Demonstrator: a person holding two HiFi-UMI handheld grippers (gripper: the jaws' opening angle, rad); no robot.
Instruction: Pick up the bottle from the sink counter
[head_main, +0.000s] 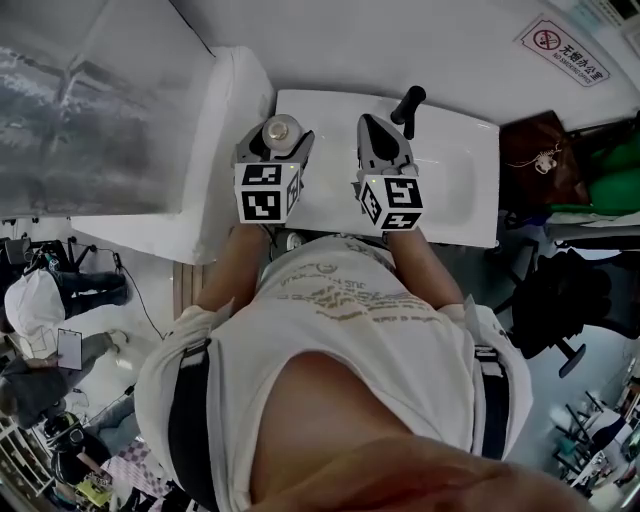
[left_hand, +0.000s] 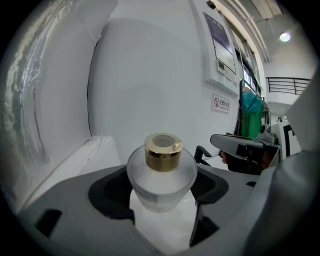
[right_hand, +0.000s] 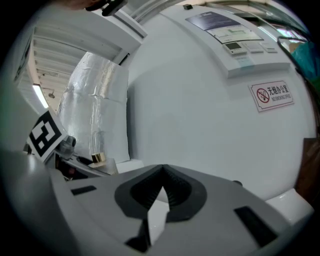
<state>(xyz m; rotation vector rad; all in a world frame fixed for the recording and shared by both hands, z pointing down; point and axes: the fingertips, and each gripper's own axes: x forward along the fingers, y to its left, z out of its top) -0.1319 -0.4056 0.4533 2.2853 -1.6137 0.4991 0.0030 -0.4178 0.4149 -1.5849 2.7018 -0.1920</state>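
Observation:
The bottle (head_main: 281, 129) is frosted glass with a gold cap (left_hand: 163, 151). It stands upright between the jaws of my left gripper (head_main: 276, 148), which is shut on its rounded shoulder (left_hand: 161, 176). This is above the left end of the white sink (head_main: 455, 190). My right gripper (head_main: 384, 138) hovers beside it over the basin, jaws closed together and empty (right_hand: 162, 192). In the right gripper view the gold cap (right_hand: 98, 159) shows at the left, past the left gripper's marker cube (right_hand: 45, 134).
A black tap lever (head_main: 408, 103) rises at the sink's back edge. A white ledge (head_main: 215, 150) lies left of the sink, and a white wall with a no-smoking sign (head_main: 563, 50) stands behind. A brown bag (head_main: 540, 155) and green items sit to the right.

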